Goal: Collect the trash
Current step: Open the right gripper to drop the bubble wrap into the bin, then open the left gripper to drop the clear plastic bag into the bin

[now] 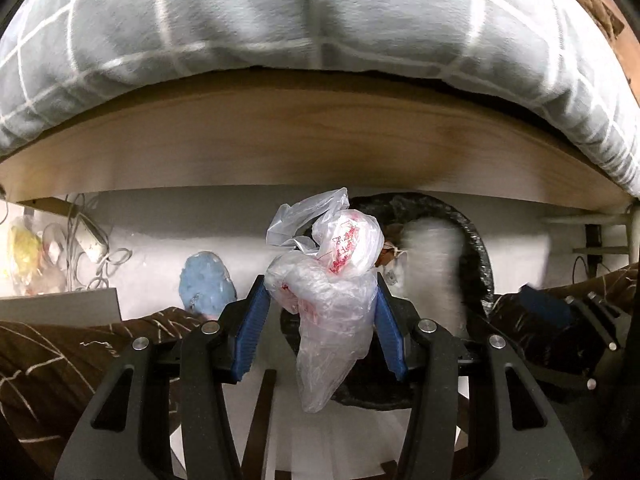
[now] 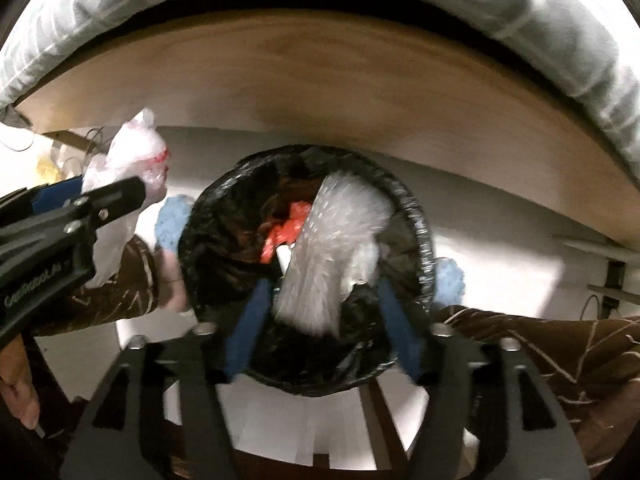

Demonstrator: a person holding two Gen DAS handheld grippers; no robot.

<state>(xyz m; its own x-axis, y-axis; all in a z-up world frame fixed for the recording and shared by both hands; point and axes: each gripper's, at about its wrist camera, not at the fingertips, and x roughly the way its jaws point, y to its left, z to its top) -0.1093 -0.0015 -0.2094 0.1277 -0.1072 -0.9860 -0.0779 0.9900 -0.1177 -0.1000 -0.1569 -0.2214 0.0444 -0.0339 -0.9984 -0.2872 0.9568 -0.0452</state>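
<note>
My left gripper (image 1: 318,300) is shut on a crumpled clear plastic bag with red print (image 1: 332,276); it hangs between the blue pads (image 1: 250,328). The bag also shows in the right wrist view (image 2: 132,176), left of the bin. A round bin lined with a black bag (image 2: 416,216) stands on the floor below the bed frame. My right gripper (image 2: 320,300) hovers over the bin with its jaws apart. A blurred clear plastic piece (image 2: 328,248) lies between them over the bin's mouth; I cannot tell if it is gripped. Red trash (image 2: 288,228) lies inside the bin.
A wooden bed frame (image 1: 320,148) with a grey checked duvet (image 1: 280,20) overhangs the floor. A blue slipper (image 1: 206,284) lies left of the bin, another (image 2: 450,280) to its right. A power strip with cables (image 1: 90,244) and a yellow bag (image 1: 24,248) sit under the bed.
</note>
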